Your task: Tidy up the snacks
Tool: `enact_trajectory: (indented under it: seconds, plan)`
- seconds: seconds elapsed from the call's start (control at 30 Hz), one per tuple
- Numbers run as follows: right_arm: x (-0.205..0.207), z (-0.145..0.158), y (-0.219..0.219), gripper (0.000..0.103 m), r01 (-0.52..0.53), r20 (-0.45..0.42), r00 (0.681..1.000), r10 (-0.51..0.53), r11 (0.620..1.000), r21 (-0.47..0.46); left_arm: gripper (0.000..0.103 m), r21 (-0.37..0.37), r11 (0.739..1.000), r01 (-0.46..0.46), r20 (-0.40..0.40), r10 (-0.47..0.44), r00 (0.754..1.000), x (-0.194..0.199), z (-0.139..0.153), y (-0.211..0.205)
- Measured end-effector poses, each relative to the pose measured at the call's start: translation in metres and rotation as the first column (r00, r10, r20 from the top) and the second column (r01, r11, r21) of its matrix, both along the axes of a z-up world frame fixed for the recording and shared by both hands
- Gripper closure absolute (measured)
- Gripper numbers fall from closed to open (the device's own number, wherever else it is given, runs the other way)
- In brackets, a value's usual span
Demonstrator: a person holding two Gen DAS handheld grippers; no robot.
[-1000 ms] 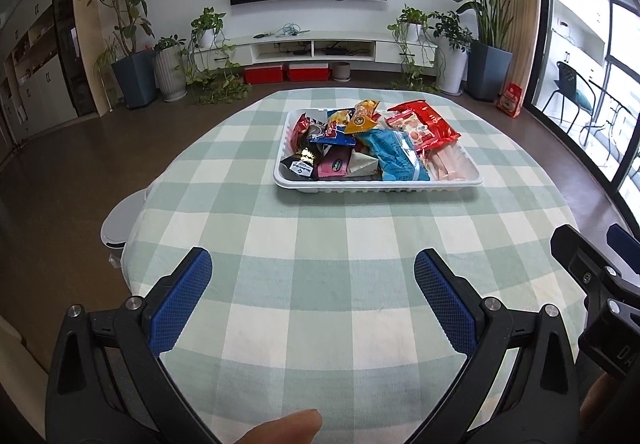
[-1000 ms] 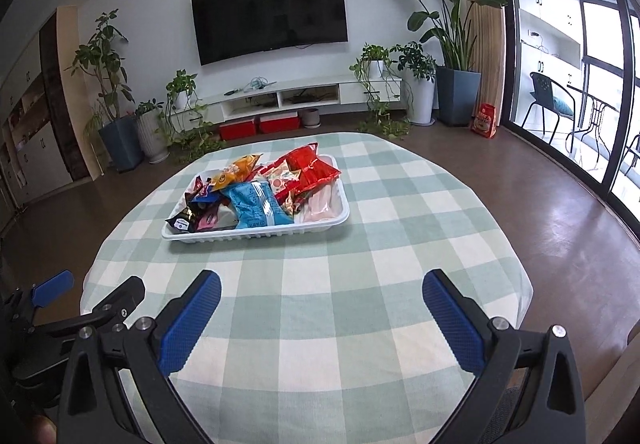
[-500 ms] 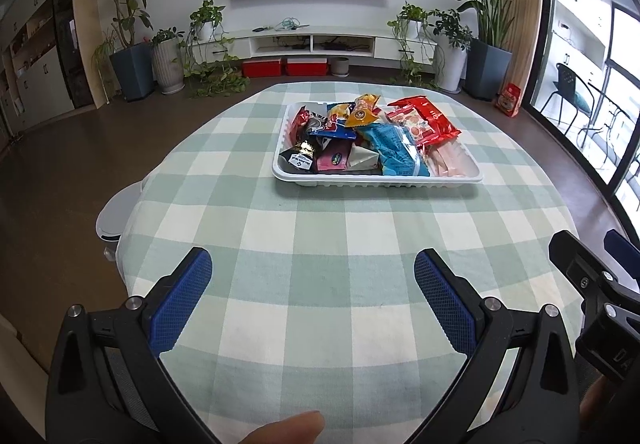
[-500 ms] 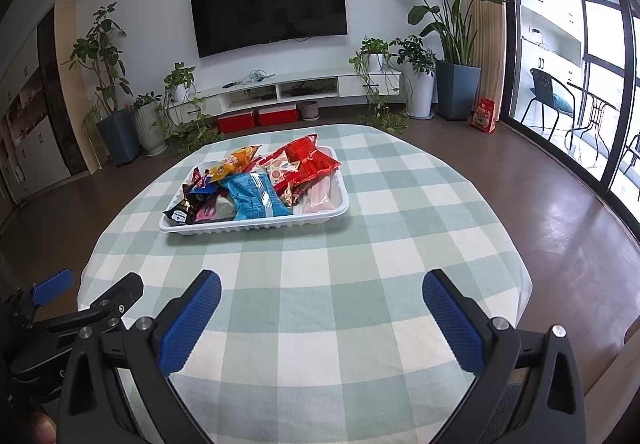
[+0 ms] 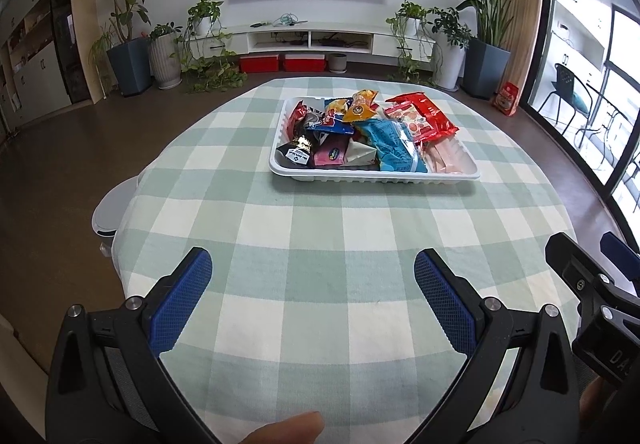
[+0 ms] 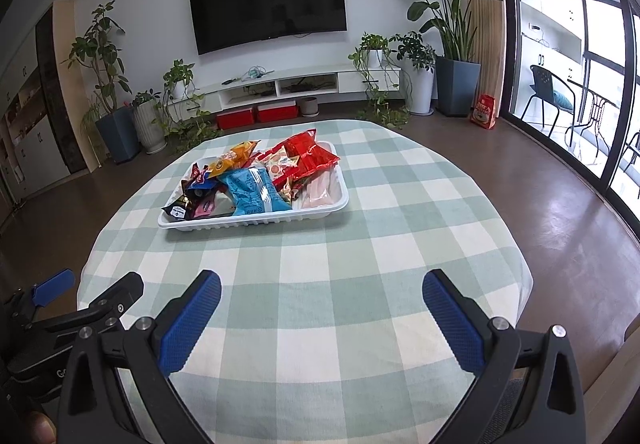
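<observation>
Since a second ago, you tipped both views downward; left gripper point(image 5: 313, 268) and right gripper point(image 6: 321, 290) stayed spread, empty, short of the snack tray point(image 5: 372, 176).

Your tray point(image 5: 372, 176) of snack packets point(image 5: 390, 141) sits toward the table's point(image 5: 304, 244) far edge, with both grippers over its near edge.

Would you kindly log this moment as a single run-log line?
left claw: open, empty | right claw: open, empty | white tray: piled with snack packets, untouched | both claws over checked tablecloth, short of tray
</observation>
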State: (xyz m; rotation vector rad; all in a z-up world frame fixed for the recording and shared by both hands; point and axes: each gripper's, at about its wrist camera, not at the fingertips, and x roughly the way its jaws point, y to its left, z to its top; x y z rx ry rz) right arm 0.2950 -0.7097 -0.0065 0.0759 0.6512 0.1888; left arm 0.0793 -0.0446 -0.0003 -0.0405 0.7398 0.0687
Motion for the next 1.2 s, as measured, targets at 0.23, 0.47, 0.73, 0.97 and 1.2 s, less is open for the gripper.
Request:
enact_trajectory:
  seconds: [0.23,0.47,0.73,0.97,1.2]
  plan:
    - [-0.0006,-0.0005,0.0,0.0,0.0,-0.002,1.0,0.0,1.0,0.001,0.0,0.0,1.0,0.002,-0.006,-0.002,1.0,0.0003,-0.002,-0.0001]
    - [-0.0005,0.0011,0.0006,0.0,0.0,-0.001,1.0,0.0,1.0,-0.001,0.0,-0.005,1.0,0.004,-0.011,-0.004,1.0,0.0006,-0.0037,0.0002]
    - [-0.0008,0.0019,0.0007,0.0,0.0,-0.003,1.0,0.0,1.0,0.0,0.0,-0.005,1.0,0.004,-0.012,-0.004,1.0,0.0006,-0.0037,0.0]
    - [-0.0011,0.0025,0.0008,0.0,0.0,-0.004,1.0,0.0,1.0,-0.001,0.0,-0.006,1.0,0.005,-0.012,-0.005,1.0,0.0008,-0.0036,0.0002]
    - [-0.0011,0.0033,0.0008,0.0,0.0,-0.005,1.0,0.0,1.0,-0.002,0.0,-0.005,1.0,0.005,-0.014,-0.005,1.0,0.0004,-0.0047,-0.0011]
